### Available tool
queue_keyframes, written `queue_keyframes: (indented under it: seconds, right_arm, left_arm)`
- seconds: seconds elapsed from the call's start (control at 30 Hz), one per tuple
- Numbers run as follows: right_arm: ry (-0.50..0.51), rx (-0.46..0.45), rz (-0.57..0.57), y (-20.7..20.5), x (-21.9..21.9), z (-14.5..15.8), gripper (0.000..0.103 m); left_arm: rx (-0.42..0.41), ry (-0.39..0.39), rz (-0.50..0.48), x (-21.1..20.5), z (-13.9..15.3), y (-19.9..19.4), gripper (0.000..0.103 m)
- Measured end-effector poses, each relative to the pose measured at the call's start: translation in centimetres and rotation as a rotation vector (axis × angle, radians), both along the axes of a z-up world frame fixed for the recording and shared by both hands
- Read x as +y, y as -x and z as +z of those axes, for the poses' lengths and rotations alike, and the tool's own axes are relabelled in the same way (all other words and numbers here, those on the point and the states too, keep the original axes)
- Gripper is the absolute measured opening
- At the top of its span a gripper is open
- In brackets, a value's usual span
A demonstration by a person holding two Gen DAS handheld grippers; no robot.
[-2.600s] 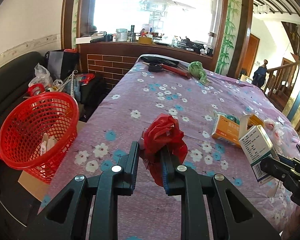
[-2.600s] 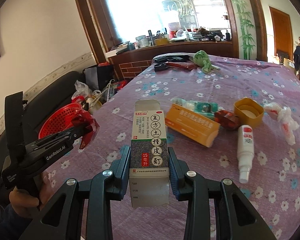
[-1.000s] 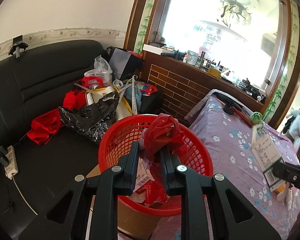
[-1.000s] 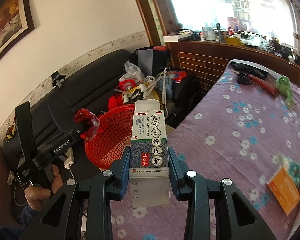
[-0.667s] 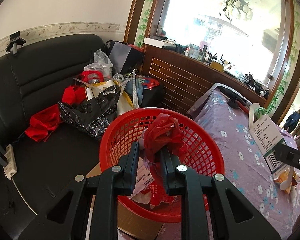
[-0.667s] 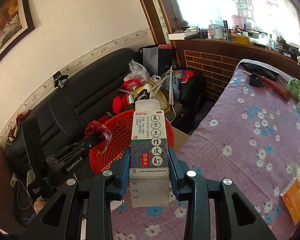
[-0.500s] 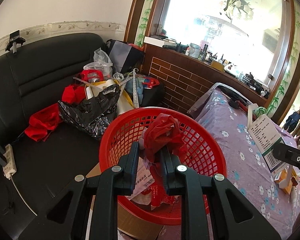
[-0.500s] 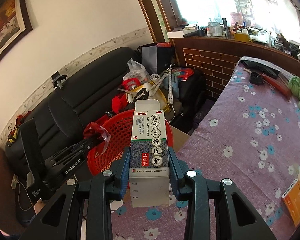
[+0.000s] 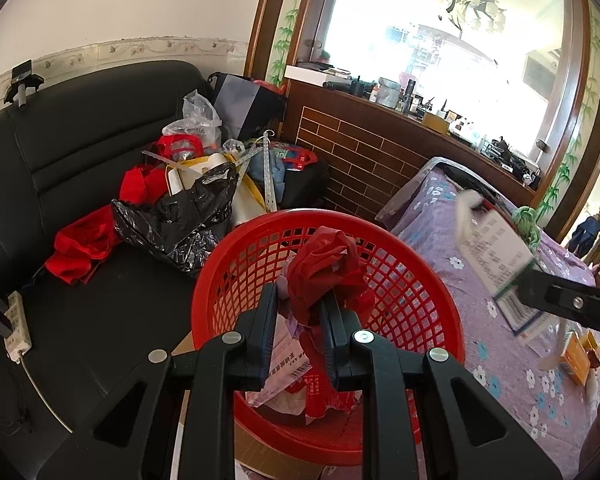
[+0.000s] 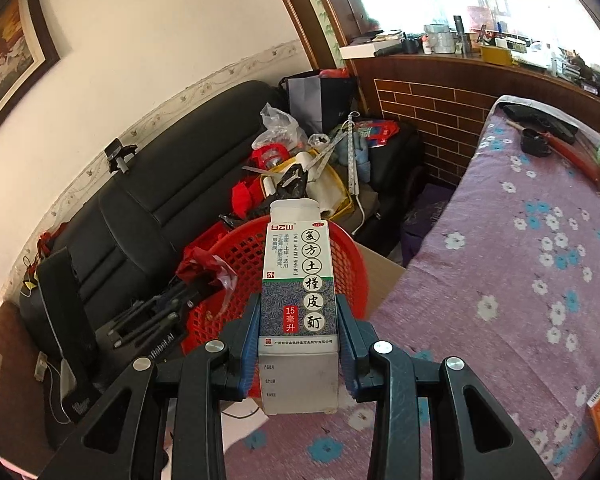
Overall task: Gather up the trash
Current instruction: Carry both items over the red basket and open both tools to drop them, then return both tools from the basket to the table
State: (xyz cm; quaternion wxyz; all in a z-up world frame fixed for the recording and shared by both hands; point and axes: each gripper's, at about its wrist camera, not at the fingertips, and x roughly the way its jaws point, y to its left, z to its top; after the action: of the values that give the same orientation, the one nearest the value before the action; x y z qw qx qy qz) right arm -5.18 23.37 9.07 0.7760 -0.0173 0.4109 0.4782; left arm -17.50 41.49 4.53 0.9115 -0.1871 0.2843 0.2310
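Observation:
My left gripper (image 9: 300, 312) is shut on a crumpled red wrapper (image 9: 324, 276) and holds it over the red mesh basket (image 9: 412, 280), which has paper scraps and wrappers inside. In the right wrist view the same wrapper (image 10: 204, 264) shows at the left gripper's tip above the basket (image 10: 228, 248). My right gripper (image 10: 298, 332) is shut on an upright white and grey medicine box (image 10: 298, 300), its top flap open, just in front of the basket rim. That box (image 9: 496, 264) also appears at the right of the left wrist view, beside the basket.
The basket stands on a cardboard box (image 10: 380, 276) between a black sofa (image 9: 60, 152) and a table with a purple floral cloth (image 10: 520, 264). Bags and red cloth are piled on the sofa (image 9: 172, 208). An orange box (image 9: 576, 356) lies on the table. A power strip (image 9: 14, 320) lies on the seat.
Both grippers have swung from the table toward the basket. The red wrapper now hangs over the basket's middle, and the medicine box has come closer to the rim. Neither grip has altered.

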Motion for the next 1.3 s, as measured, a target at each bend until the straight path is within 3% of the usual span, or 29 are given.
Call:
queue_keyframes:
  seconds: [0.03, 0.13, 0.3, 0.53, 0.97, 1.13, 1.3]
  right_arm:
    - [0.0, 0.002, -0.001, -0.1, 0.5, -0.1, 0.039]
    - [0.008, -0.006, -0.011, -0.8, 1.9, -0.2, 0.048]
    - [-0.013, -0.005, -0.035, -1.3, 0.2, 0.2, 0.049]
    - [-0.015, -0.05, -0.11, -0.3, -5.8, 0.5, 0.051]
    - [0.049, -0.066, -0.259, 1.3, -16.6, -1.5, 0.057]
    - [0.096, -0.116, -0.394, 1.4, -22.9, -1.9, 0.056]
    - [0.125, -0.103, -0.577, -0.4, -30.4, -2.5, 0.056]
  left_arm:
    - [-0.001, -0.006, -0.004, 0.0, 0.0, -0.1, 0.022]
    - [-0.017, 0.002, 0.016, 0.1, 0.2, -0.1, 0.062]
    - [-0.047, 0.0, 0.019, -0.2, 0.9, 0.9, 0.062]
    - [-0.066, 0.028, -0.013, -2.2, 1.1, 1.5, 0.068]
    - [-0.01, 0.019, -0.189, -10.5, 0.8, -1.4, 0.068]
    - [0.01, 0.008, -0.261, -13.9, 0.7, -2.7, 0.068]
    - [0.034, 0.009, -0.335, -17.3, 0.4, -4.1, 0.069]
